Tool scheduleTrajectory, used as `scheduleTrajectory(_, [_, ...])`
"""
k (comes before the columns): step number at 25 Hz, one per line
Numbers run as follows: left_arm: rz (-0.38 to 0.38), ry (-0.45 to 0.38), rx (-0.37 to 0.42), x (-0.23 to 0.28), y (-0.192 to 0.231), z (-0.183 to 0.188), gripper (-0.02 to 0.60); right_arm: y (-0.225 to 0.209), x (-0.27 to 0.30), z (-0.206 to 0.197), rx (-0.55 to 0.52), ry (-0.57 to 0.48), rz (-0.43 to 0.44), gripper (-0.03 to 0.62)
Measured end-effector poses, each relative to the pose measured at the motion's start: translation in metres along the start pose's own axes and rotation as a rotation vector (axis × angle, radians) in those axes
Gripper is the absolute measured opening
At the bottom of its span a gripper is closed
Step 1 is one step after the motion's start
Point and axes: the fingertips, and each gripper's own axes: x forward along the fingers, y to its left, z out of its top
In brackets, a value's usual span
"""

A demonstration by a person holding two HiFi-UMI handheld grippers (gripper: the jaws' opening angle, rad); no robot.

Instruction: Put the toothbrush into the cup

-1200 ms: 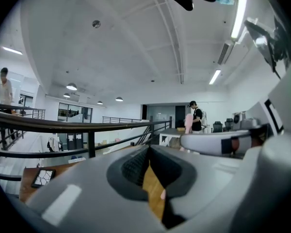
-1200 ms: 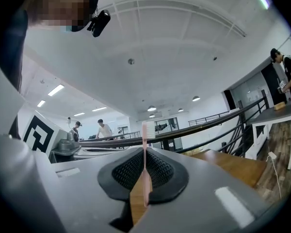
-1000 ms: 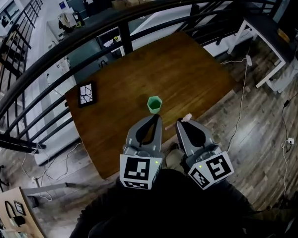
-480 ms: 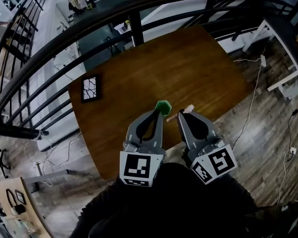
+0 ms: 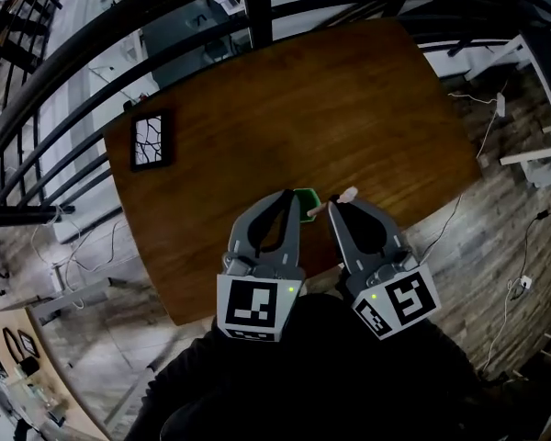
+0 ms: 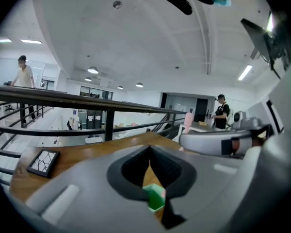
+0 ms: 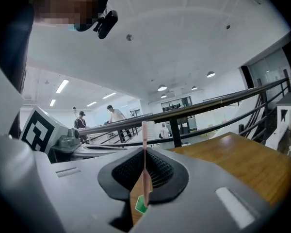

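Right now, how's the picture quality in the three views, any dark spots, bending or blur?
Head view: dim, corners blacked out, the railing bowed by the wide lens. Left gripper view: bright ceiling lights, the left tool close and soft, the green cup seen through it. Right gripper view: a mosaic patch top left, the toothbrush sharp in the right tool.

Open-plan office or lab, on a mezzanine. A black railing (image 5: 259, 12) runs along the top of the head view, with a lower floor showing through its bars at upper left. Wood table (image 5: 349, 108), wood-look floor (image 5: 482, 246), loose cables (image 5: 458, 206). Gripper views show a white ceiling with recessed lights (image 6: 92, 70) and people (image 6: 221, 111) standing at desks.
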Motion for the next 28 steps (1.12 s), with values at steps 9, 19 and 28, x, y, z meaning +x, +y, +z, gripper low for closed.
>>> scheduleTrajectory(9, [0.027,0.122,-0.099,0.03,0.002,-0.034,0.009,-0.016,0.019,-0.036,0.018,0.145,0.057,0.014])
scheduleTrajectory(19, [0.078,0.175,-0.132,0.032,0.023,-0.056,0.009,-0.011,0.044,-0.067,0.014,0.249,0.103,0.017])
scheduleTrajectory(28, [0.069,0.178,-0.133,0.029,0.026,-0.056,0.009,0.0,0.045,-0.081,-0.012,0.317,0.135,0.097])
